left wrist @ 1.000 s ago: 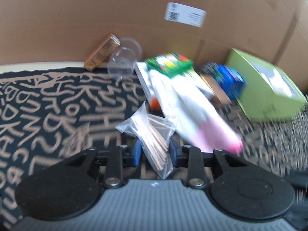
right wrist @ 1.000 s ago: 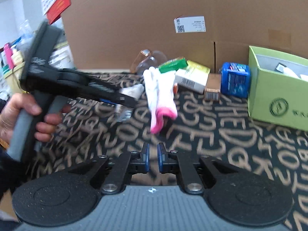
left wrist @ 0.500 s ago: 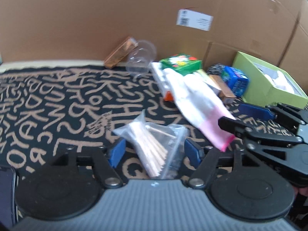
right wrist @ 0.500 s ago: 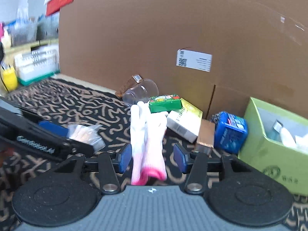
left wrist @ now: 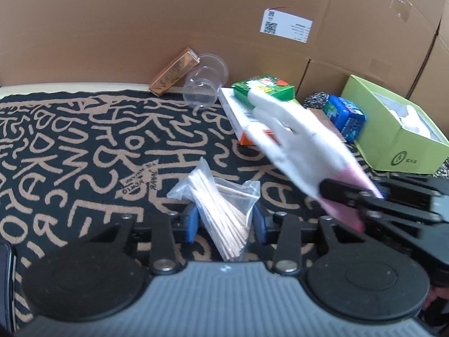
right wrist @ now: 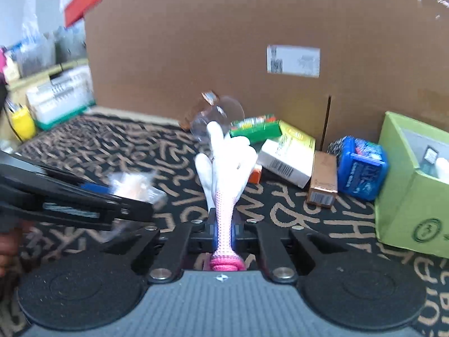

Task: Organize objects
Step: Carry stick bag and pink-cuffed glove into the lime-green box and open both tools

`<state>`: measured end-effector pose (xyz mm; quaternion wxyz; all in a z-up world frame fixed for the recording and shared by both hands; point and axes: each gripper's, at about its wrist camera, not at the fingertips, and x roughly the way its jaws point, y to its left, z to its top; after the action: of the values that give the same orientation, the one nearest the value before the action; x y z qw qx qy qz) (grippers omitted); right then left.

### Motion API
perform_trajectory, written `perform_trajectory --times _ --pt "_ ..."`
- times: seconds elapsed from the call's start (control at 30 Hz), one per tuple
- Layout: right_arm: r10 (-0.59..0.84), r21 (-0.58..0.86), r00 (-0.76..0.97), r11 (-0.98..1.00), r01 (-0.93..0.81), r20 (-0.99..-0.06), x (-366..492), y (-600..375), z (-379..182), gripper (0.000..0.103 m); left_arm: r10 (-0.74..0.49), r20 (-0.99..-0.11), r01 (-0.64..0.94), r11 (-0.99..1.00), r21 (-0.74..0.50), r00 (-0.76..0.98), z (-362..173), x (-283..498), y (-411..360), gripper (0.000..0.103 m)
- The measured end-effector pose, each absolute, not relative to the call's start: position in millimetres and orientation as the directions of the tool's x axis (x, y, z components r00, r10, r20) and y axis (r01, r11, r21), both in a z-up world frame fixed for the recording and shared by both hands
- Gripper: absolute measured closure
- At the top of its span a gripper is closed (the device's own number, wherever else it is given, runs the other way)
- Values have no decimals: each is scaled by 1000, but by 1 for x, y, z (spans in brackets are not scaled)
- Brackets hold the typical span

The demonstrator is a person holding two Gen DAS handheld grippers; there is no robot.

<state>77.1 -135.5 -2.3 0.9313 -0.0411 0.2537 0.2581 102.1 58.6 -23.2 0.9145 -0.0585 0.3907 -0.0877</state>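
A clear bag of wooden sticks (left wrist: 221,205) lies on the black patterned mat (left wrist: 70,146) between the blue pads of my left gripper (left wrist: 224,221). The jaws are closing and the pads touch the bag's sides. In the right wrist view the bag (right wrist: 132,182) shows blurred at the tip of the left gripper (right wrist: 146,210). My right gripper (right wrist: 223,230) is shut on the pink cuff of a white glove (right wrist: 224,163), which stands up off the mat. From the left wrist view the glove (left wrist: 303,140) slants up from the right gripper (left wrist: 364,202).
An open lime-green box (right wrist: 407,196) stands at the right. A blue pack (right wrist: 362,168), a small brown box (right wrist: 322,179), a white box (right wrist: 286,157) and a green box (left wrist: 263,87) cluster by the cardboard wall (left wrist: 168,14). A clear cup (left wrist: 204,84) and a copper box (left wrist: 174,73) lie further left.
Both grippers opened wide and came in again. The left one closed around the bag of sticks; the right one closed on the glove's cuff and lifted the glove.
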Motion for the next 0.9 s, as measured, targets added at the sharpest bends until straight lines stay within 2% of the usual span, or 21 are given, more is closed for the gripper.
perform_trajectory --times 0.13,0.3,0.63,0.77,0.9 --pt "491 108 768 863 -494 -412 54 -159 20 93 -234 -683 156 972 -176 691 -11 91 48 66" --pt "432 119 836 901 -418 -338 41 -195 41 93 -314 -624 252 949 -188 716 20 87 23 66" --pt "161 98 945 986 -138 -284 51 -290 68 93 -486 -507 484 863 -148 712 80 113 -85 66" --pt "44 76 960 997 -23 -277 61 -326 76 93 -565 -510 566 806 -173 648 87 135 -134 66" --pt "-39 46 962 998 53 -270 75 -353 83 93 -586 -520 596 784 -172 622 87 154 -182 66"
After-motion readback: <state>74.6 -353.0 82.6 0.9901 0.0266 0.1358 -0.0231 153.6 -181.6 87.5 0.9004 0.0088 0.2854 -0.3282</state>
